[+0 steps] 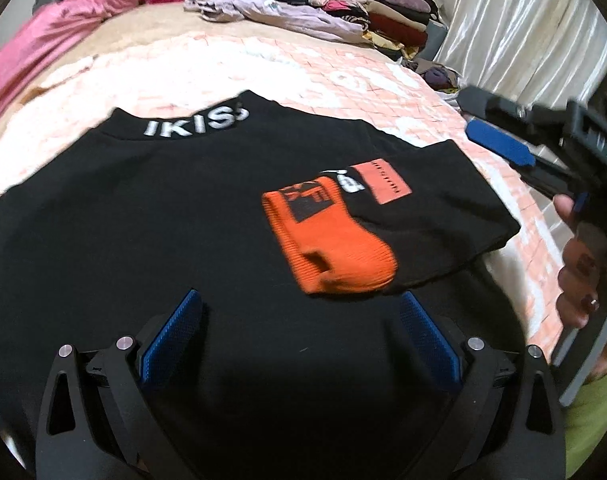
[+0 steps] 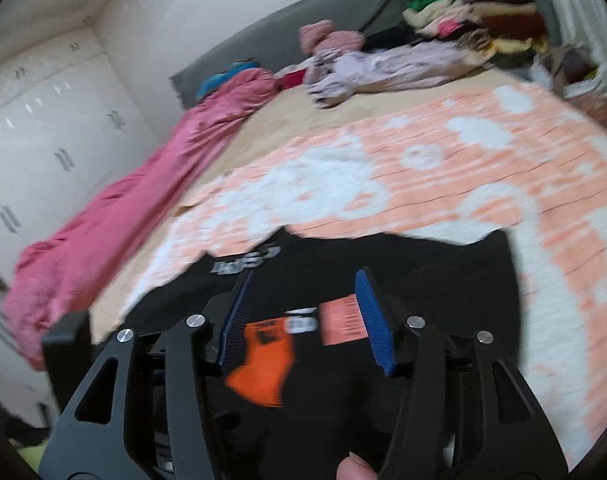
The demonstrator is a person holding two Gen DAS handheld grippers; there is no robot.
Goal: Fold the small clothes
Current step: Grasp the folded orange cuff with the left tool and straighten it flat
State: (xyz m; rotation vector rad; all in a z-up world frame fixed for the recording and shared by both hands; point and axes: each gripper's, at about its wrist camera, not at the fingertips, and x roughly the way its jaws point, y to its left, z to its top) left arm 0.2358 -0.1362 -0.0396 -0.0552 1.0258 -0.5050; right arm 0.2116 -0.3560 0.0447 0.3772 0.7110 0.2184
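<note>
A bed with a peach-and-white patterned blanket (image 1: 343, 68) is filling the room, and the work is lying at its near edge; closest to the left wrist camera, the left gripper (image 1: 299, 332) is hanging with its blue pads wide apart and nothing between them, low over the near part of the black top (image 1: 123, 208); just beyond it, toward the blanket's right edge, the orange cuff (image 1: 331, 240) of a sleeve is lying folded in across the chest, beside a salmon patch (image 1: 383, 180); the right gripper (image 2: 303, 320) is poised above that same cuff with its jaws parted and empty, off the fabric; farther on, the collar with white lettering (image 1: 195, 124) is pointing toward the head of the bed, where a lilac garment (image 1: 263, 8) and a stack of folded clothes (image 1: 367, 8) are sitting in the far right corner, and a pink quilt (image 2: 143, 184) is running along the left edge. The sleeve fold is looking done, so the next step is probably the body fold: pinching both layers cleanly at the hem, lifting evenly with both hands, and carrying the edge toward the collar without dragging the tucked cuff loose.
</note>
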